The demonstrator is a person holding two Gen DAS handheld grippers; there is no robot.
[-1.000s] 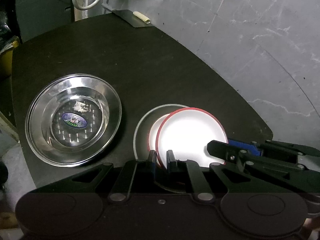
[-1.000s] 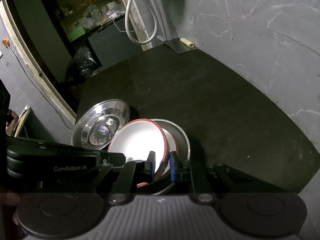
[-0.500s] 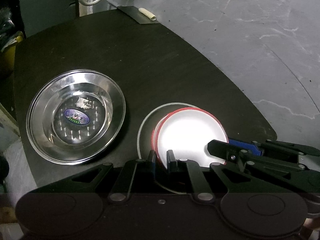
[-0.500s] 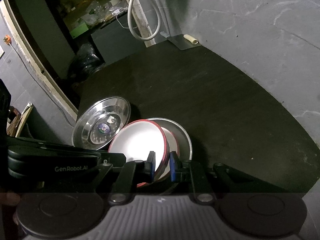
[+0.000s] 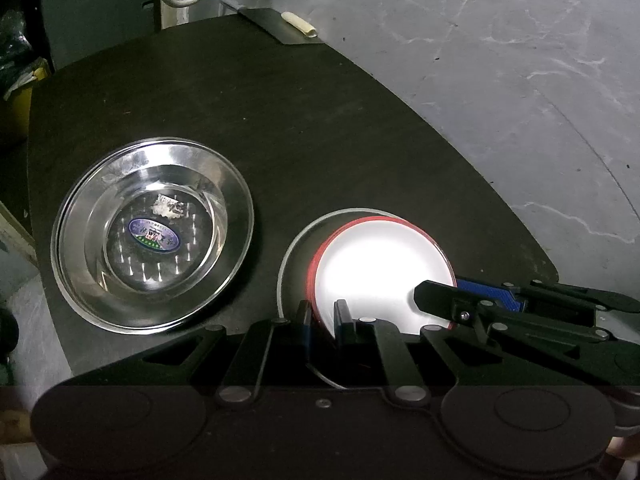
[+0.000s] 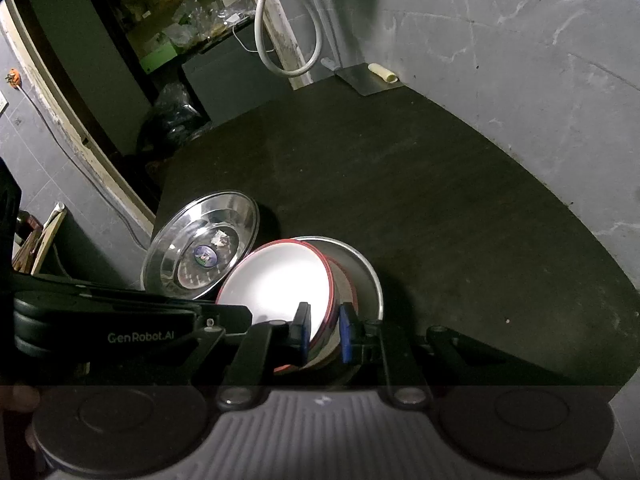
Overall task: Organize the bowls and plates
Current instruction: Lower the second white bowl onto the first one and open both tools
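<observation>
A white bowl with a red rim (image 5: pixel 380 268) (image 6: pixel 280 280) sits nested in another red-rimmed bowl, both inside a grey metal dish (image 5: pixel 292 252) (image 6: pixel 360 276) on the dark table. My left gripper (image 5: pixel 322 320) is shut on the bowl's near rim. My right gripper (image 6: pixel 324 328) is shut on the bowl's rim on the opposite side; it also shows in the left wrist view (image 5: pixel 472 300). A steel plate with a blue sticker (image 5: pixel 152 232) (image 6: pixel 204 256) lies to the left.
The dark table (image 5: pixel 280 120) ends at a grey marble wall (image 5: pixel 520 60). A small metal sheet with a cream roll (image 5: pixel 298 26) lies at the far corner. A white hose (image 6: pixel 288 40) hangs by shelves at the back left.
The top bowl has come down and settled more squarely into the bowl beneath it. Both grippers kept their grip and shifted slightly with it.
</observation>
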